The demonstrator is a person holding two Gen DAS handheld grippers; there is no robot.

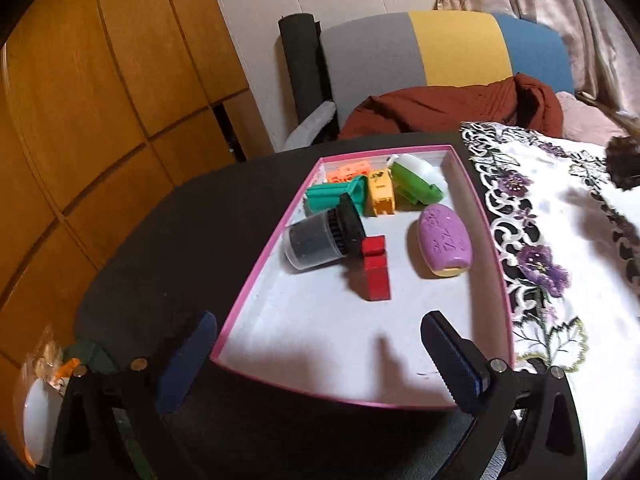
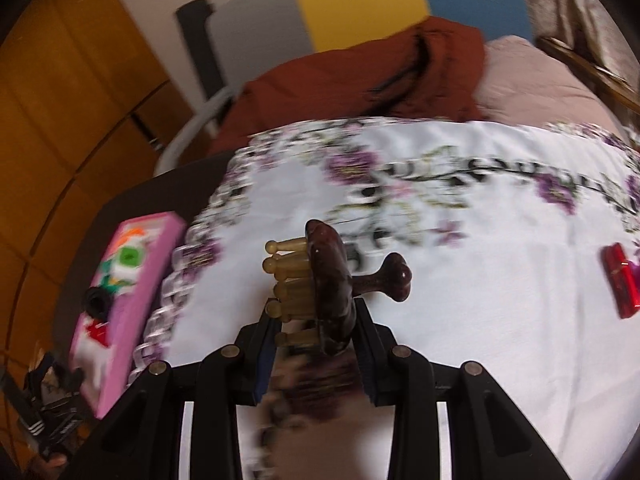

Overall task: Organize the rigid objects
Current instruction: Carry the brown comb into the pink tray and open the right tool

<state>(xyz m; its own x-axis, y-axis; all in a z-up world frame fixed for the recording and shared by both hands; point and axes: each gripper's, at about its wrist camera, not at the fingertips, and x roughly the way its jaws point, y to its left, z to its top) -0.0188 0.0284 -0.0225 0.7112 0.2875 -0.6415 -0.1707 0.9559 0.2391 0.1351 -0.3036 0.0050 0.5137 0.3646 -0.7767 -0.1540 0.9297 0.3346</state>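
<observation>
Your right view is motion-blurred: the pink tray's contents smear, and the red object stays unidentifiable.

Left gripper jaws spread wide, nothing between them, tilted downward over the near end of the pink-rimmed tray; its left finger sits outside the tray's left rim. Right gripper jaws narrow, clamped on dark brown massager, right of the tray.

tray: 1 | toys in tray: 7 | massager: 1 | red case: 1
</observation>
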